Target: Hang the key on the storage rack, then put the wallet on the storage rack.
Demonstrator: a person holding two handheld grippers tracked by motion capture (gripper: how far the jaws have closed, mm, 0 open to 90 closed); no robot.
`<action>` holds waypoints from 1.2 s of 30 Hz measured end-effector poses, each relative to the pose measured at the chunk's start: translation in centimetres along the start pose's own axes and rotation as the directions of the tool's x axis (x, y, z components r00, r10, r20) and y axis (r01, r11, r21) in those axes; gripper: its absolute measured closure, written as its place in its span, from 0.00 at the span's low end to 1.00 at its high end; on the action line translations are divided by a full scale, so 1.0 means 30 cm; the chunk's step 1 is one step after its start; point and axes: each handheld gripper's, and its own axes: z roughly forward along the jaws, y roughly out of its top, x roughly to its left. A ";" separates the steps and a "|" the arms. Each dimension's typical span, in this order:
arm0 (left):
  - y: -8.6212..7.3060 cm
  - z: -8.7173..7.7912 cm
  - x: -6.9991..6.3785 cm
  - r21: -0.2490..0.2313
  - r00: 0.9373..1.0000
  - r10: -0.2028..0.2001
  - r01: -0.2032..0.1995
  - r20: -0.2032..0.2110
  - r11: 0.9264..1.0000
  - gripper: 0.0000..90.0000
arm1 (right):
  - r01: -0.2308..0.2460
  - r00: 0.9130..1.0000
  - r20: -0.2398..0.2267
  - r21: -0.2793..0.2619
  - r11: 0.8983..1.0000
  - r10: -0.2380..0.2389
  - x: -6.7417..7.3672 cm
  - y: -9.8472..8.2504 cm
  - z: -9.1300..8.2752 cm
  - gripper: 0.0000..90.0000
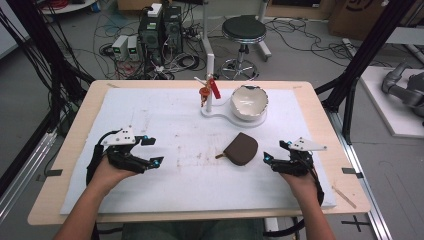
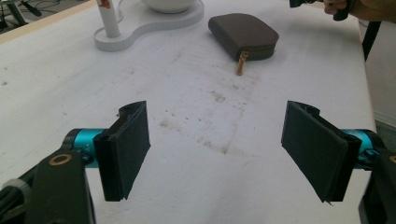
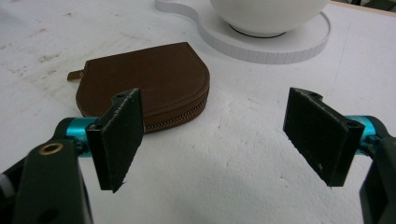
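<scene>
Both tongs, left (image 1: 150, 151) and right (image 1: 276, 151), rest low with jaws spread wide, gripping nothing.

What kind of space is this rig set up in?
Probably a robotics lab: computer towers and tangled cables on the floor, black frame struts around the table, a grey robot arm alongside.

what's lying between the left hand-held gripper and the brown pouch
Nothing: between the left hand-held gripper and the brown pouch, the high view shows bare, stained white mat.
</scene>
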 end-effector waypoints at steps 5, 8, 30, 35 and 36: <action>0.000 0.002 -0.001 -0.005 1.000 -0.006 0.006 -0.009 1.000 0.26 | 0.003 1.000 0.001 -0.004 1.000 -0.003 -0.003 0.000 -0.002 0.23; -0.001 0.008 -0.002 -0.005 1.000 -0.010 0.010 -0.004 1.000 0.26 | -0.001 1.000 0.003 -0.013 1.000 0.001 -0.005 0.003 -0.009 0.23; 0.029 0.118 -0.054 0.013 1.000 0.014 -0.014 0.026 1.000 0.26 | -0.002 1.000 0.011 -0.019 1.000 0.002 -0.003 -0.008 -0.033 0.23; 0.054 0.190 -0.059 0.033 0.999 0.028 -0.029 0.039 0.999 0.26 | -0.006 1.000 0.023 -0.022 1.000 0.006 -0.012 -0.021 -0.055 0.23; 0.057 0.209 -0.061 0.042 0.998 0.030 -0.032 0.047 0.999 0.26 | -0.009 1.000 0.025 -0.023 1.000 0.010 -0.015 -0.023 -0.059 0.23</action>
